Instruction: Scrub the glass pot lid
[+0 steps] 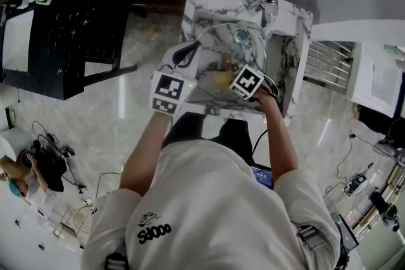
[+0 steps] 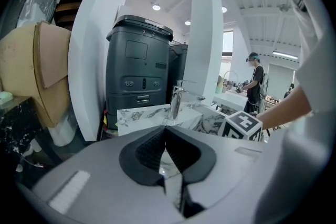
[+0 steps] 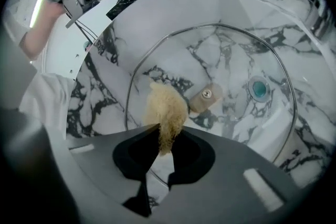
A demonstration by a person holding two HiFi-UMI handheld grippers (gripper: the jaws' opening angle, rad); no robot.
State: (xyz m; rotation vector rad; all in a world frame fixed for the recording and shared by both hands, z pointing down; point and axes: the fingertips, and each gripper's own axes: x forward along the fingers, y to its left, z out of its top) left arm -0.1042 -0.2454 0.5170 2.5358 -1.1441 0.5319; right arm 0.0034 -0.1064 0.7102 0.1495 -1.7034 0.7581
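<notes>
Glass pot lid [image 3: 236, 60] stands in the marble sink [image 3: 294, 18]; likely slick, stiff and breakable, best held by its metal rim. Left gripper [image 2: 166, 134] seems clamped there at 9 o'clock; right gripper [image 3: 168, 134] pinches a soft scrubber [image 3: 165, 107] against the glass.

white short-sleeved shirt [image 1: 209, 199], black back print | left claw [image 2: 165, 129], right claw [image 3: 159, 136]: grey, black pads | black-white marker cubes [image 1: 168, 92]
</notes>
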